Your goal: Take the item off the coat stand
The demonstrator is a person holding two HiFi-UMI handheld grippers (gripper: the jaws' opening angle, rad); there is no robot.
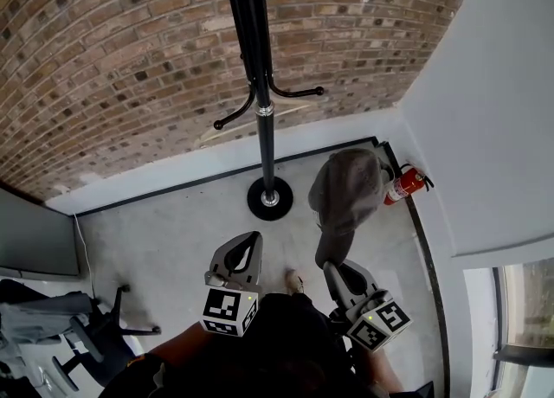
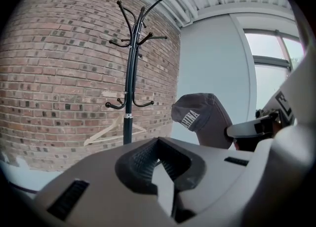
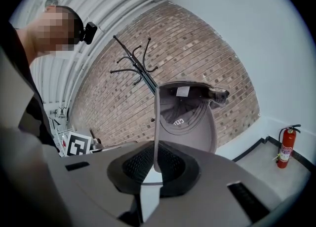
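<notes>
A grey baseball cap (image 1: 346, 193) hangs in the air by its brim, off the black coat stand (image 1: 264, 128) and to its right. My right gripper (image 1: 333, 265) is shut on the brim's edge, and in the right gripper view the cap (image 3: 190, 117) stands straight up out of the right gripper (image 3: 157, 164). The stand (image 3: 140, 68) shows bare hooks behind it. My left gripper (image 1: 251, 239) is shut with nothing in it, low and in front of the stand's base. From the left gripper (image 2: 158, 144), the stand (image 2: 129, 97) is ahead and the cap (image 2: 202, 117) is to the right.
A brick wall (image 1: 130, 59) backs the stand and a white wall (image 1: 485, 128) closes the right side. A red fire extinguisher (image 1: 405, 184) lies in the corner on the floor. An office chair (image 1: 52, 327) stands at the lower left. A pale hanger (image 2: 111, 130) shows behind the pole.
</notes>
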